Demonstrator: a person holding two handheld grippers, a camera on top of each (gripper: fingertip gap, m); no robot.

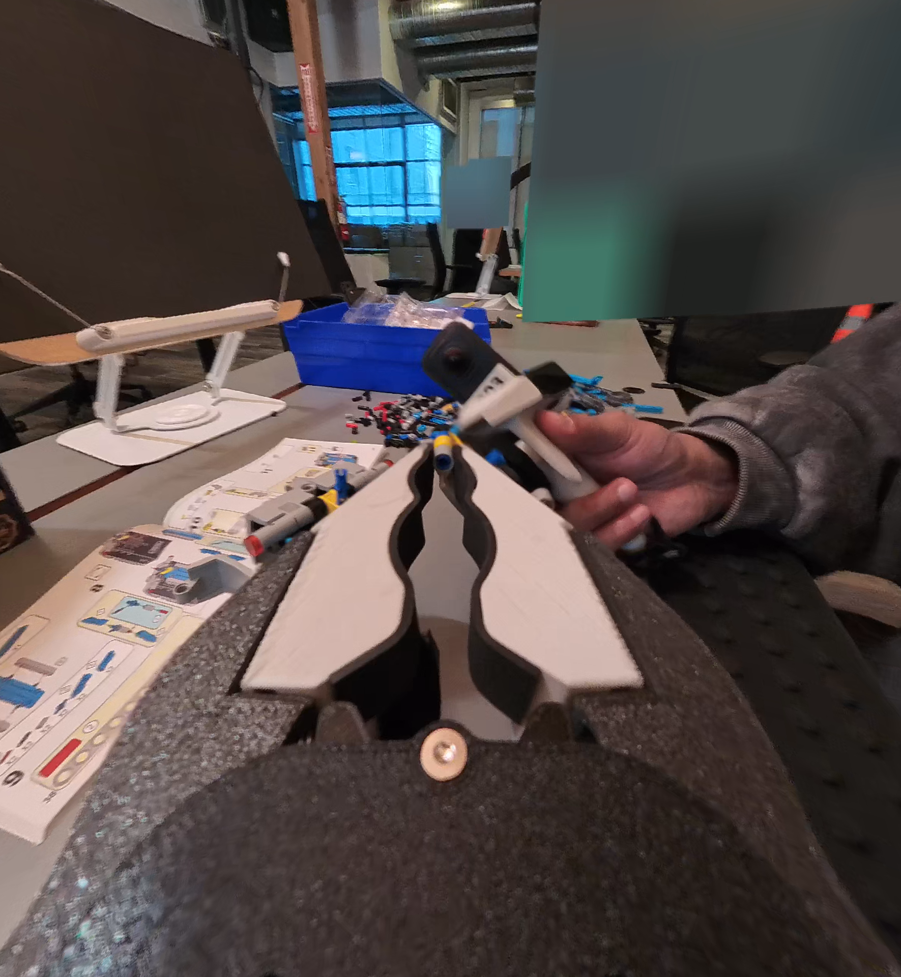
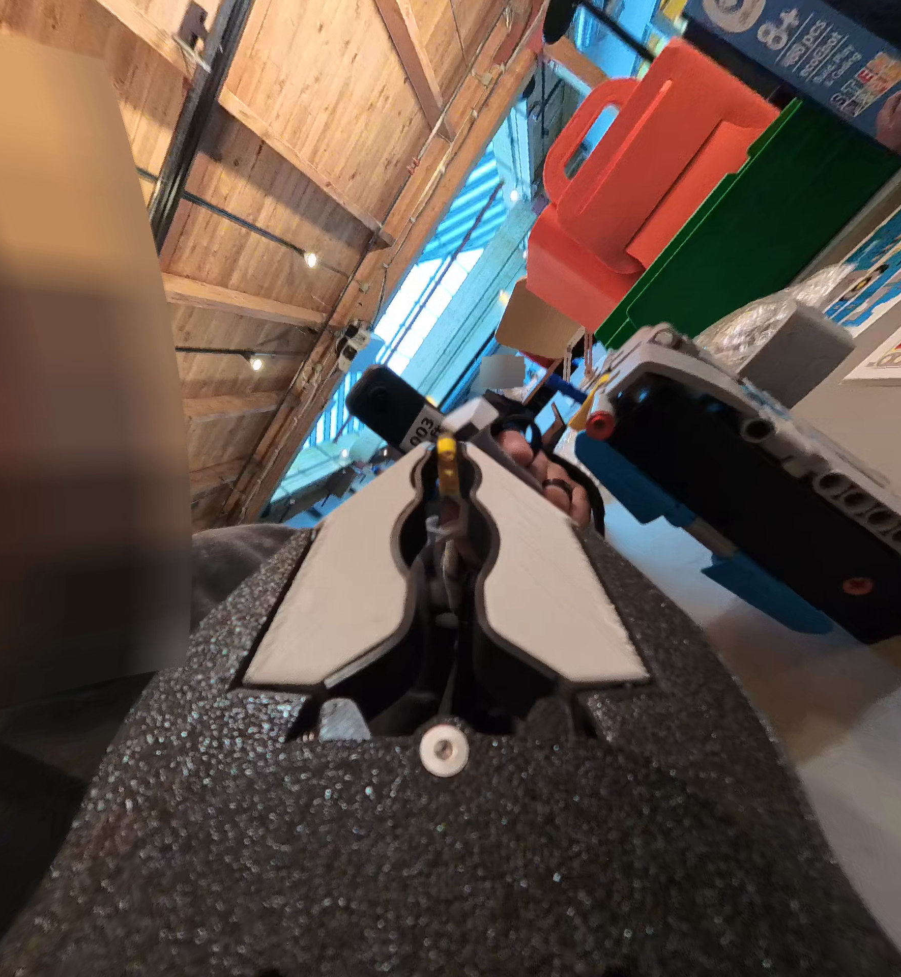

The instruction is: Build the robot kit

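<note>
- Two grippers meet tip to tip above the table [image 1: 569, 338]: the left gripper [image 1: 444, 459] is clenched on a small blue and yellow peg [image 1: 444, 455], and the right gripper [image 2: 447, 459] is clenched on a thin yellow piece [image 2: 447, 470].
- Both small parts sit right at the fingertips, touching or nearly so; whether they are joined I cannot tell.
- One hand [image 1: 633, 476] in a grey sleeve holds the right gripper's handle, seen in the left wrist view.
- Just left of the left gripper lies a half-built grey model [image 1: 292, 510] with a red tip, resting on an open instruction booklet [image 1: 94, 624].
- Loose small pieces [image 1: 406, 415] lie scattered beyond, in front of a blue bin [image 1: 363, 351] holding clear bags.
- A white desk lamp [image 1: 173, 370] stands farther left.
- In the right wrist view, a larger black, grey and blue block model [image 2: 754, 507] lies close to the right, with an orange case [image 2: 643, 174] and green box [image 2: 744, 227] behind.
</note>
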